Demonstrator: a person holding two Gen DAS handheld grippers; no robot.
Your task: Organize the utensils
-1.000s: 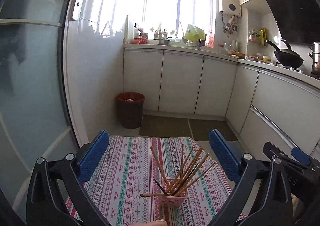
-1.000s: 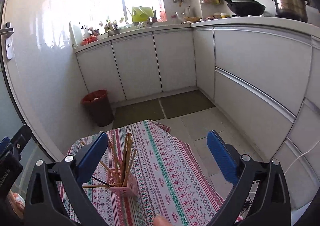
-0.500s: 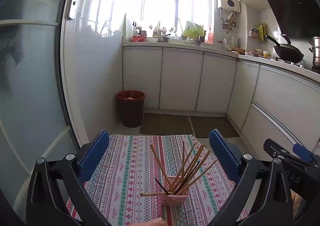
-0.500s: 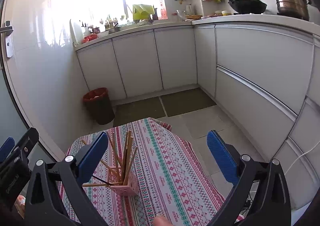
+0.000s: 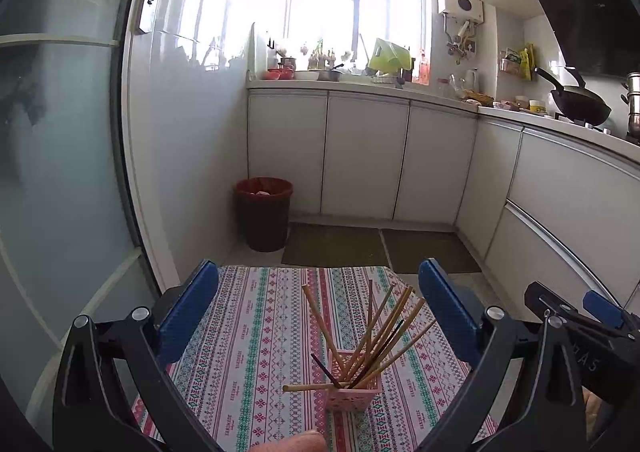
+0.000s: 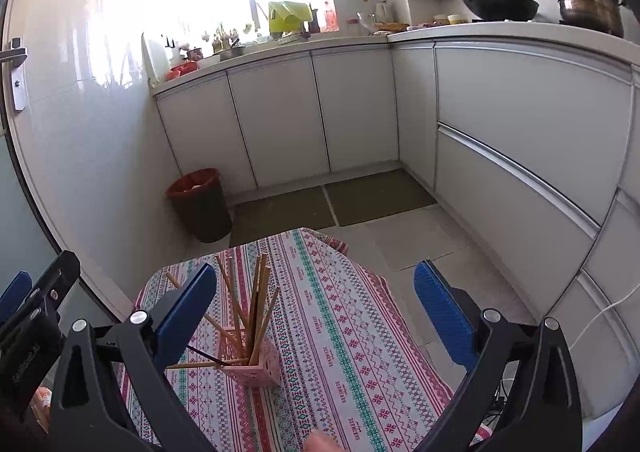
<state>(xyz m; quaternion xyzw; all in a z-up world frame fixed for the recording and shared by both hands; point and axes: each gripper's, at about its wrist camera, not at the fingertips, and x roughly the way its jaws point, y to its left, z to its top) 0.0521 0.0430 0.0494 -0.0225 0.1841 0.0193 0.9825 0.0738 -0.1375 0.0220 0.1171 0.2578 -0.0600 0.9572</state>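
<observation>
1. Left gripper [image 5: 318, 308]: jaws wide, holding nothing, raised above the tablecloth [image 5: 256, 336] in the lower centre of the left view.
2. Pink holder [image 5: 353, 392], lower centre of the left view, stands upright on the cloth. The chopsticks [image 5: 376, 332] fan out loosely; one chopstick [image 5: 310, 387] lies across the rim, sticking out to the left.
3. Judged risk: a descending finger catching the splayed sticks could tip the light holder or knock that stick off.
4. Right gripper [image 6: 316, 310]: jaws wide, empty. Its left finger [image 6: 186, 310] overlaps the sticks in the lower left of the right view.
</observation>
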